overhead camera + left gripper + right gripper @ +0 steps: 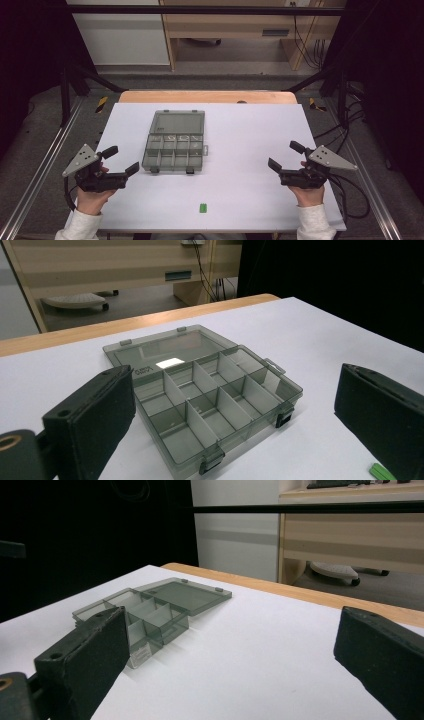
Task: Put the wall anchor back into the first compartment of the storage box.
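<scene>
— On the table (pixel 250 150), what lies in front of you?

— Mine is a wide white top with a wooden strip along the far edge. Left of the middle sits a grey see-through box (pixel 173 141) with its lid folded flat open toward the far side. Dividers split the tray into small compartments; from the left gripper view they look bare, and I cannot tell more.

— And your tongs?

— My left gripper (pixel 120 160) rests at the near left, in my left hand (pixel 91 196), pointing at the box and just beside its near left corner without touching it. Its jaws are spread wide apart, gripping nothing. My right gripper (pixel 285 155) is at the near right, in my right hand (pixel 310 192), well apart from the box, jaws likewise spread and pinching nothing.

— Anything smaller?

— One little green piece (pixel 203 207) lies flat on the white top near the front edge, between my two hands, apart from the box. Its bright corner shows in the left gripper view (pixel 381 472) beside the right-hand jaw.
</scene>
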